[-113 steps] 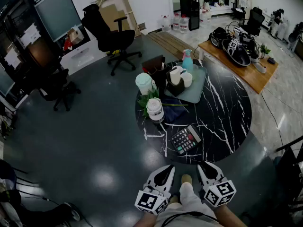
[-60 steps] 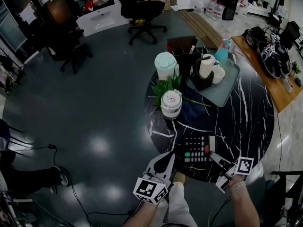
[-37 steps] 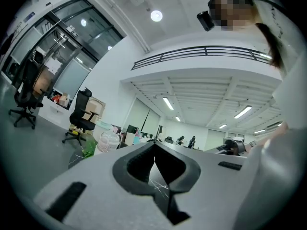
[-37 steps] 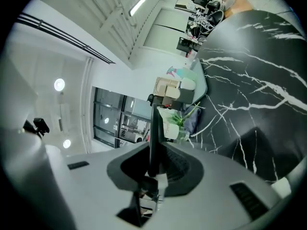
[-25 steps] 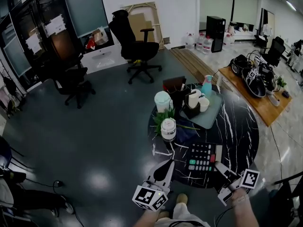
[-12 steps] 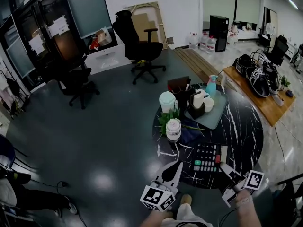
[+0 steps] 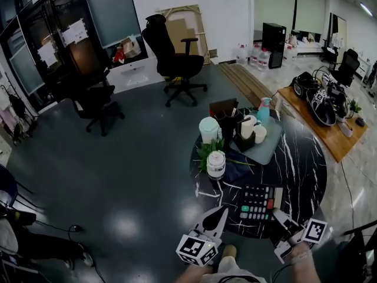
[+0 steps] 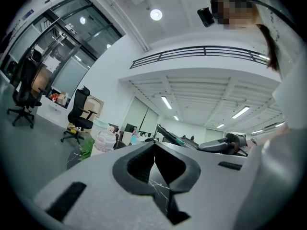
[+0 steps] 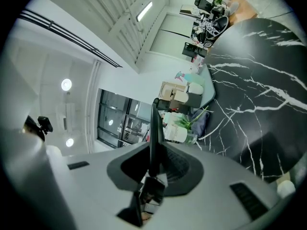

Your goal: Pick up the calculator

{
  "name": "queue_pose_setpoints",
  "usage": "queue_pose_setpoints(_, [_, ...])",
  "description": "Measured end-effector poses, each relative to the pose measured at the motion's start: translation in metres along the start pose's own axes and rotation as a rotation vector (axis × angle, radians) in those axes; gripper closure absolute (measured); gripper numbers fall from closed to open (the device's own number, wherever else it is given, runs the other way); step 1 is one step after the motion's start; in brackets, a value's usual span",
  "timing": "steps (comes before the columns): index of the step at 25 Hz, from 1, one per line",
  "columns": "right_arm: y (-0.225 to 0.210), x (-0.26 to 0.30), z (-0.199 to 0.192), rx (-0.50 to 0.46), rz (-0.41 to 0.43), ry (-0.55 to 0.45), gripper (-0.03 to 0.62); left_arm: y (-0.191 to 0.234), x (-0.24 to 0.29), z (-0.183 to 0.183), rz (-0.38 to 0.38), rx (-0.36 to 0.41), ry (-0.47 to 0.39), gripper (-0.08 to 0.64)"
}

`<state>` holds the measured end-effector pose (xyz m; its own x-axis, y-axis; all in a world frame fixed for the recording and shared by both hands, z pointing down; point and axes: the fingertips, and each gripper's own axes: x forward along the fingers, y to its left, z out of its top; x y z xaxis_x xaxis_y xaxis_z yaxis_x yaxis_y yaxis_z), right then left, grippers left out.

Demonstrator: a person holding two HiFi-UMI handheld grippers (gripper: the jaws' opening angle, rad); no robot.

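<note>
The black calculator (image 7: 258, 202) with green and red keys hangs over the near edge of the round black marble table (image 7: 300, 158). My right gripper (image 7: 277, 214) is shut on its right near corner. In the right gripper view the calculator (image 9: 153, 128) shows edge-on as a thin dark slab pinched between the jaws of the right gripper (image 9: 152, 150). In the left gripper view the calculator (image 8: 169, 134) is tilted above the tabletop. My left gripper (image 7: 221, 211) hovers just left of it at the table's edge, shut with nothing in it. The left gripper (image 8: 154, 150) has its jaws meeting at the tip.
Behind the calculator stand a white jar (image 7: 215, 164), a leafy plant (image 7: 207, 149), a lidded cup (image 7: 209, 128) and a grey tray (image 7: 268, 147) with cups and a spray bottle (image 7: 263, 109). A wooden bench (image 7: 321, 122) is at right, an office chair (image 7: 174, 58) farther back.
Since the earliest frame the right gripper has reached out and closed on the calculator, which lay flat on the table. Over the last second only the head view has shifted slightly.
</note>
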<state>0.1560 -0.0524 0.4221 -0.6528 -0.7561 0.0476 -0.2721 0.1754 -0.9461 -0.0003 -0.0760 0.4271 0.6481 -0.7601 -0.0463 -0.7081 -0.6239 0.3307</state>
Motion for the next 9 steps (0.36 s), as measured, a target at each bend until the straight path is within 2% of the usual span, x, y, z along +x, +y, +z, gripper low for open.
queue_pose_setpoints(9, [-0.007,0.0069,-0.0076,0.022,0.014,0.008,0.532,-0.0023,0.0063,0.0041,-0.004,0.01,-0.008,0.552])
